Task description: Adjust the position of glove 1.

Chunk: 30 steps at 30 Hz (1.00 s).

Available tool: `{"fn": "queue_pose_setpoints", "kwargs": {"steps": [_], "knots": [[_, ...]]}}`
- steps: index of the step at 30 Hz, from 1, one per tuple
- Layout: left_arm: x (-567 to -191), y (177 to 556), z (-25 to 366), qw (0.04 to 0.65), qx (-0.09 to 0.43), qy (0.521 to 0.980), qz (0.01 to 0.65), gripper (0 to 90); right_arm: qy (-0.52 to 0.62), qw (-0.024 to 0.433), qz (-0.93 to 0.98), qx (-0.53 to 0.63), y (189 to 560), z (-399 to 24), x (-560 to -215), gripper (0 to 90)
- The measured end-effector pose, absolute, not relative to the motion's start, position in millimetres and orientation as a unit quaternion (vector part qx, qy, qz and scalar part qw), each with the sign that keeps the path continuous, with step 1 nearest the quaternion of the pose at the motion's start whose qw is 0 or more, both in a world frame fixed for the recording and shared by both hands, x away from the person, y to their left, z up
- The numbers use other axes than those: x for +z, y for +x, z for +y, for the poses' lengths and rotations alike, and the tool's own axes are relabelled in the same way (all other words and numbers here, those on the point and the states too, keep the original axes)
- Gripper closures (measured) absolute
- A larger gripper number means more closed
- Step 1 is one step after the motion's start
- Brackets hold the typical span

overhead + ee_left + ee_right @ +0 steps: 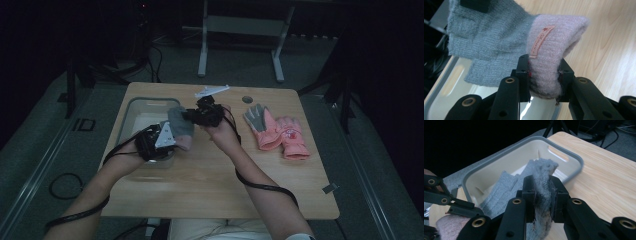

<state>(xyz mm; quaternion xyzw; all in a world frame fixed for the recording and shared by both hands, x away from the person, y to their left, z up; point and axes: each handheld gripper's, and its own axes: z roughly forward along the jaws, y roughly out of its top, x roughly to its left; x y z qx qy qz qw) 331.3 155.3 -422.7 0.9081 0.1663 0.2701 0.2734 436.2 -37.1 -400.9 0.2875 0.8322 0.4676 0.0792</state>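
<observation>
Grey-and-pink knitted glove (180, 127) stretched above the wooden desk (210, 175), pink cuff pinched in left tool (544, 75), grey fingertips seemingly pinched in right tool (542, 195), beside grey-rimmed plastic tub (524, 145).

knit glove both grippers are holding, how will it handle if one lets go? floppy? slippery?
Likely floppy: the knit glove sags between the left gripper, clamped on its pink cuff, and the right gripper, pinching its grey fingers. Released at one end, it should droop. Probably light, since small pinches carry it. Slipping seems unlikely: the fuzzy knit bunches between the pads.
</observation>
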Motion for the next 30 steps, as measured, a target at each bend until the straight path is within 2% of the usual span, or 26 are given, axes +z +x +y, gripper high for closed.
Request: {"fn": "queue_pose_setpoints", "kwargs": {"steps": [15, 30], "knots": [[-439.4, 344.7, 217.3, 0.234, 0.260, 0.907, 0.236, 69.9, 0.268, 0.053, 0.848, 0.454, 456.6, 51.5, -415.9, 77.2], [-481.3, 386.2, 213.6, 0.180, 0.194, 0.933, 0.245, 69.6, 0.318, 0.048, 0.861, 0.395, 490.4, 74.7, -473.8, 76.4]]}}
